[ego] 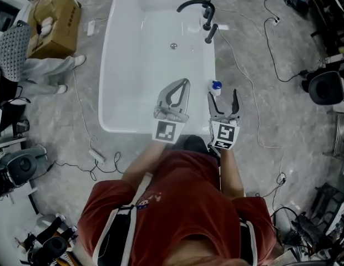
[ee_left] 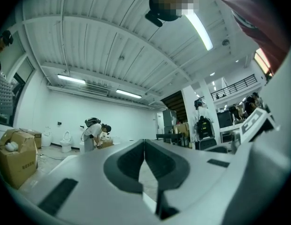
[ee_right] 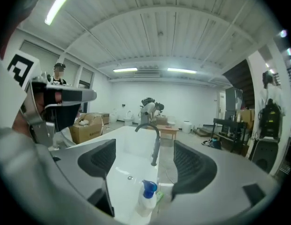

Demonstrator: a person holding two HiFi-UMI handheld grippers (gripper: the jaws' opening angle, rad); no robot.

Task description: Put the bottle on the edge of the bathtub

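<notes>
A white spray bottle with a blue cap (ego: 216, 86) stands upright on the right rim of the white bathtub (ego: 108, 65), near its front corner. My right gripper (ego: 223, 96) hangs open just short of the bottle, nothing between its fingers. In the right gripper view the bottle (ee_right: 146, 198) stands low between and beyond the open jaws of my right gripper (ee_right: 144, 161), on the bathtub (ee_right: 131, 149) rim. My left gripper (ego: 186, 83) is shut and empty over the tub's front end. In its own view my left gripper (ee_left: 144, 144) points up into the room, jaws touching.
A black faucet (ego: 197, 5) rises from the tub's right rim farther back. A small green thing (ee_right: 160, 196) lies beside the bottle. A cardboard box (ego: 52, 21) and a seated person (ego: 44, 68) are left of the tub. Cables cross the floor; an office chair (ego: 327, 87) stands right.
</notes>
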